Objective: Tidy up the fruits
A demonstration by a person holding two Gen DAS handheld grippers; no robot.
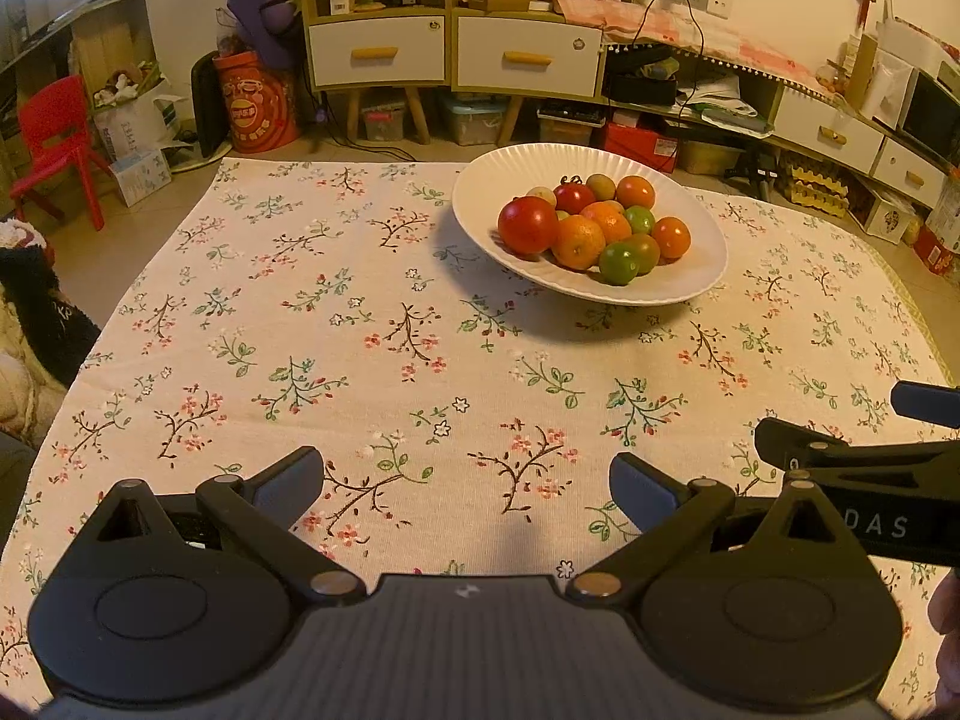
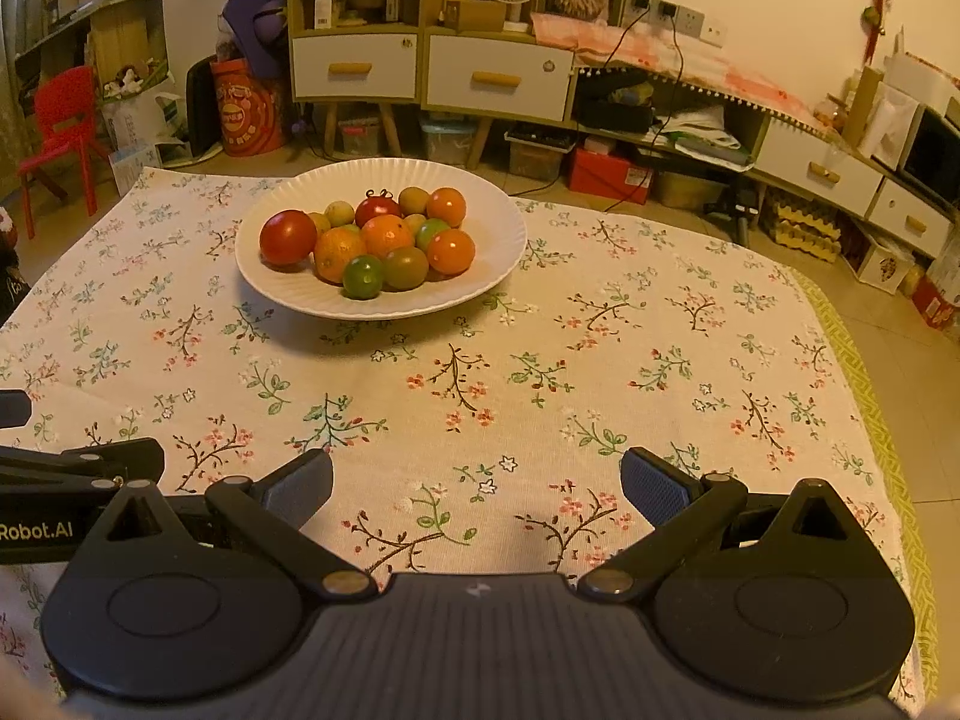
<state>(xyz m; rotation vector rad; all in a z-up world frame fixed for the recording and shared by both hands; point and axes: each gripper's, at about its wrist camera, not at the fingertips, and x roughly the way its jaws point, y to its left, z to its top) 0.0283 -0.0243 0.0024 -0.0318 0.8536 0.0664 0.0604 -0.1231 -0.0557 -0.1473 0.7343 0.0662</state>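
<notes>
A white ribbed plate (image 1: 690,276) (image 2: 492,276) stands on the far half of the floral tablecloth. It holds a heap of several fruits: a large red tomato (image 1: 527,225) (image 2: 287,237), oranges (image 1: 578,242) (image 2: 339,253), green limes (image 1: 618,263) (image 2: 363,277) and small brownish fruits. My left gripper (image 1: 467,489) is open and empty, low over the near cloth, well short of the plate. My right gripper (image 2: 477,495) is open and empty beside it; its fingers show at the right edge of the left wrist view (image 1: 786,441).
The floral tablecloth (image 1: 360,360) (image 2: 660,360) covers the table. Behind it stand white-drawered cabinets (image 1: 450,48), a red chair (image 1: 57,144), a red drum (image 1: 258,102) and floor boxes. The table's right edge runs beside tiled floor (image 2: 912,360).
</notes>
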